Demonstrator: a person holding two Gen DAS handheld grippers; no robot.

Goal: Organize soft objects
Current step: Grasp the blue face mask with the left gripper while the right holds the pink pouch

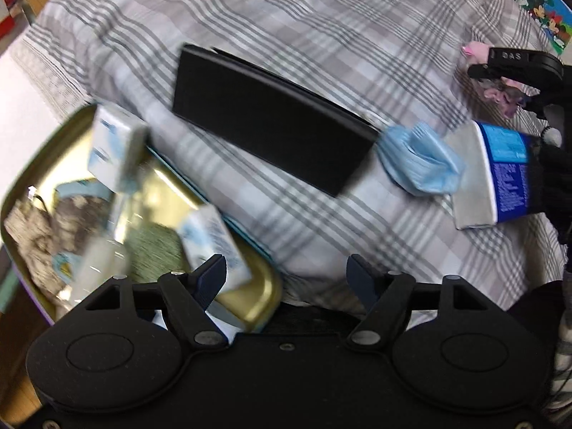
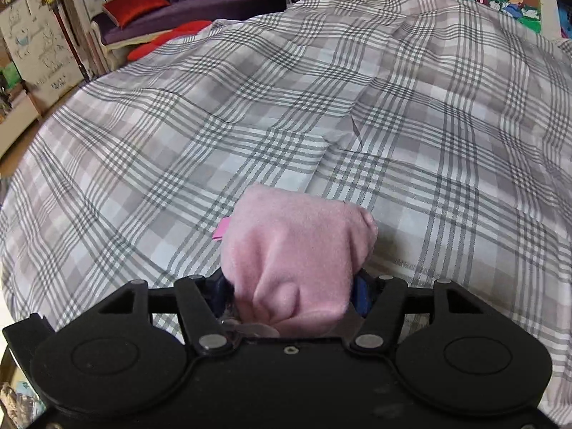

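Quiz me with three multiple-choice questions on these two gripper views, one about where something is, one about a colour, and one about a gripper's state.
1. Where do the tissue packs lie?
A. in the gold tin
B. on the black case
C. on the floor

2. What colour is the soft item held by the right gripper?
A. green
B. pink
C. yellow

3. How does the left gripper stand?
A. shut on a mask
B. shut on the tube
C. open, holding nothing

Answers:
1 A: the packs sit inside the gold tin, left of the black case.
2 B: the pink cloth fills the space between the right fingers.
3 C: only the plaid bedsheet shows between its spread fingers; the blue mask and tube lie apart.
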